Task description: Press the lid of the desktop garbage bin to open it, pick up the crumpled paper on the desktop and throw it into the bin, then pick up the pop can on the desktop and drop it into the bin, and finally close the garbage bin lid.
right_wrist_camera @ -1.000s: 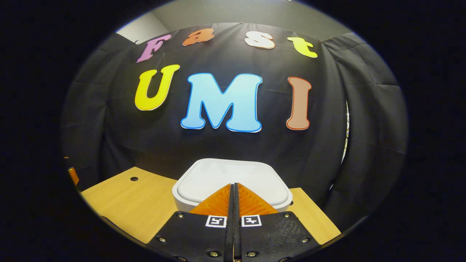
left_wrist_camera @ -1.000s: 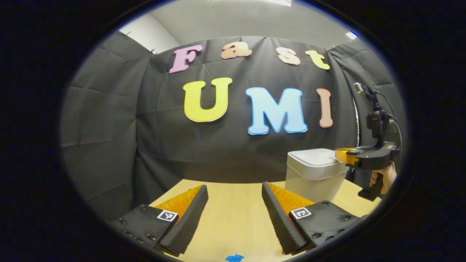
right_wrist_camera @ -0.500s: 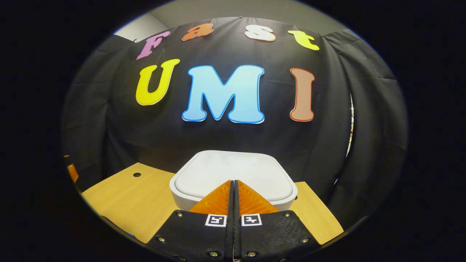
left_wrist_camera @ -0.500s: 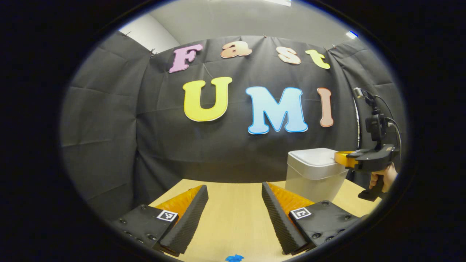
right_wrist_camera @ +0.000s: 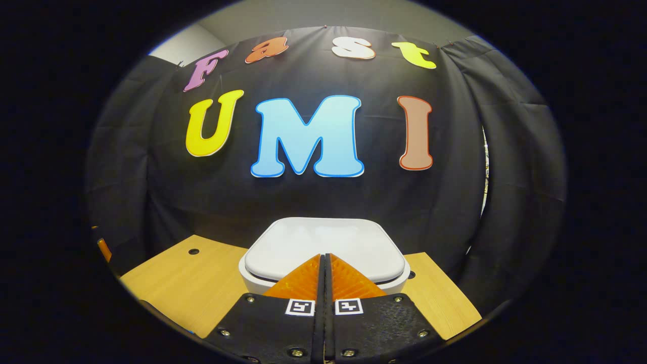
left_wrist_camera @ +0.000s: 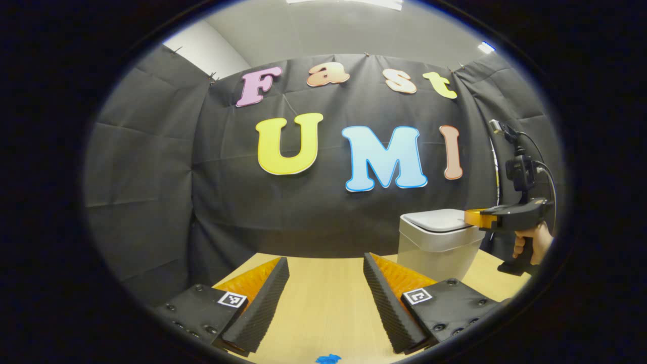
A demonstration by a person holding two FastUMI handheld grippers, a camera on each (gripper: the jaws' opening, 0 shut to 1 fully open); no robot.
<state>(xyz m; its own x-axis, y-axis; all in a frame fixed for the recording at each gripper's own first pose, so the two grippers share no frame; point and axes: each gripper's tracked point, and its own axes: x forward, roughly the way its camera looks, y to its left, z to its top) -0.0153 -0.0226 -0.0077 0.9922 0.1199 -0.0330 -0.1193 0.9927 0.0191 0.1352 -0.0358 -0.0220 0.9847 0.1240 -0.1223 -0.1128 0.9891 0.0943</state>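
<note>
The right claw (right_wrist_camera: 324, 258) is pinched fully together with nothing between its fingers, its tips over the near edge of the bin's lid (right_wrist_camera: 326, 242). In the left gripper view the same claw (left_wrist_camera: 472, 218) reaches in from the right at lid height, a hand (left_wrist_camera: 528, 241) gripping its handle below; its tip meets the lid's right edge, though actual contact cannot be told. The lid (left_wrist_camera: 437, 220) sits slightly raised, a dark gap showing under its front rim in both views.

The bin (left_wrist_camera: 434, 250) stands at the far right of the bench (left_wrist_camera: 328, 298), close to the black cloth wall (left_wrist_camera: 151, 167). The left claw (left_wrist_camera: 326, 265) hovers low over the bench, spread wide and empty, well apart from the bin. A small blue scrap (left_wrist_camera: 327, 358) lies on the bench at the bottom edge of the left gripper view; what it is cannot be told.
</note>
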